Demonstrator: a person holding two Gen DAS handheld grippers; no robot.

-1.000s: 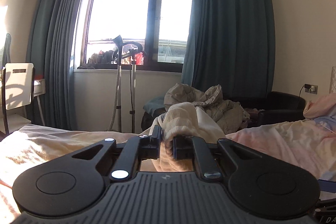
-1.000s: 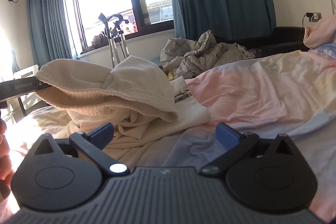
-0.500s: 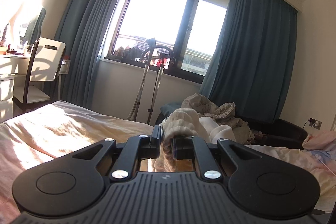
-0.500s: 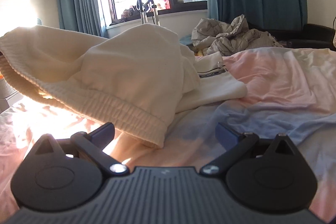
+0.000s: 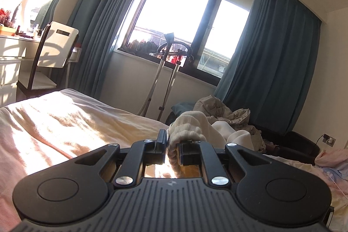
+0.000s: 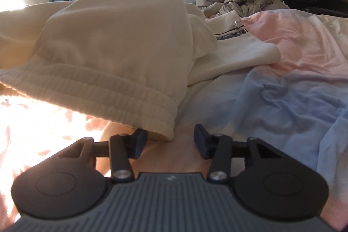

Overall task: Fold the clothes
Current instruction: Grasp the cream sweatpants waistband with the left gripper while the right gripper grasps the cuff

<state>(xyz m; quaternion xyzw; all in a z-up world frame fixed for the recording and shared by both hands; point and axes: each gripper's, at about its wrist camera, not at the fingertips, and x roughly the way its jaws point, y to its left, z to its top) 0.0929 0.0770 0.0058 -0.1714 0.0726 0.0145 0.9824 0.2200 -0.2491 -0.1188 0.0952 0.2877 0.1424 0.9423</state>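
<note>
The left gripper (image 5: 173, 145) is pinching the ribbed hem of a cream sweatshirt (image 6: 121, 40), holding that corner up off the bed (image 6: 282, 90). The rest of the sweatshirt drapes from there onto the pastel sheet, partly over a white garment (image 6: 239, 51) lying flat behind it. The right gripper (image 6: 170, 140) sits low at the hem's other corner, its jaws closing with the corner just at the gap but not yet pressed. This looks like the step of taking both hem corners; next the right gripper needs a firm bite on the ribbing, then both can lift and spread the sweatshirt flat
</note>
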